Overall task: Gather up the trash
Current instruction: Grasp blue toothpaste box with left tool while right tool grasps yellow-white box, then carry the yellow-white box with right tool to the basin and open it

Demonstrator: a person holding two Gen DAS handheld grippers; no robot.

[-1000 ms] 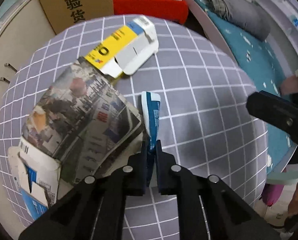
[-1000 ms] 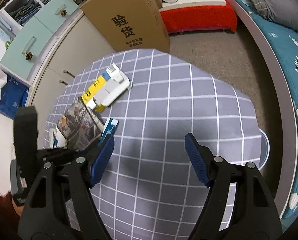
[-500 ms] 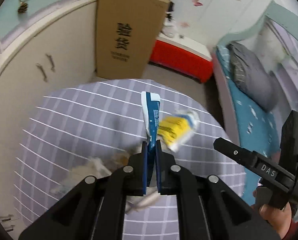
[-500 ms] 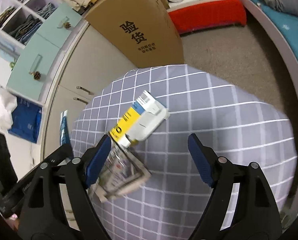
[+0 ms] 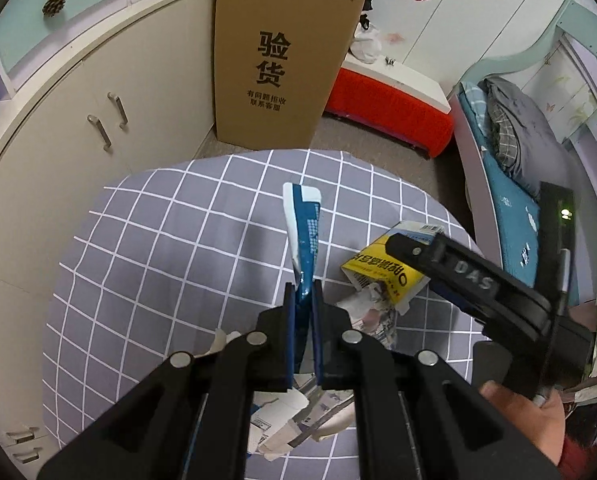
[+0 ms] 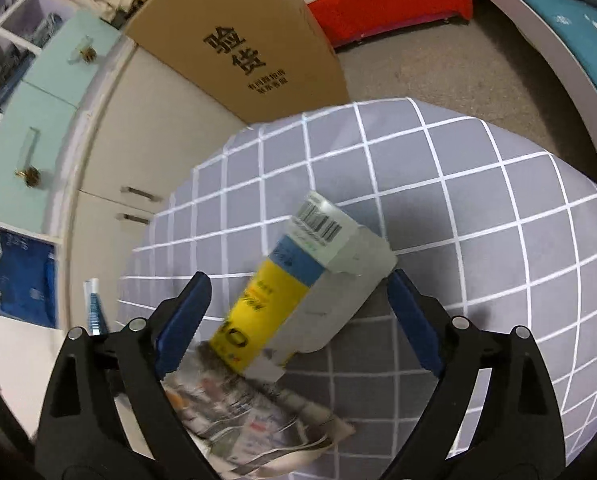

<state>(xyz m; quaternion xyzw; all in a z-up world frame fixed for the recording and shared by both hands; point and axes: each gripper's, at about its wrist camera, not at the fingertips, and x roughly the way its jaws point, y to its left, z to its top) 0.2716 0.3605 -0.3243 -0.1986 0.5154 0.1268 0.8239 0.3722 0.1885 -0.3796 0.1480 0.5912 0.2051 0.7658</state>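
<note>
My left gripper [image 5: 303, 300] was pinched tight on a thin, flat blue and white wrapper [image 5: 303, 232], holding it up above the gray checked tablecloth [image 5: 158, 248]. My right gripper [image 6: 298, 304] had just been opening and stood wide, one blue pad on each side of a yellow and white cardboard box [image 6: 298, 280], not squeezing it. The box lay tilted on the cloth, its torn end touching a crumpled newspaper [image 6: 254, 412].

blue wrapper [image 5: 304, 236] lifted off table, right jaws widened around yellow box [image 6: 298, 284]
</note>
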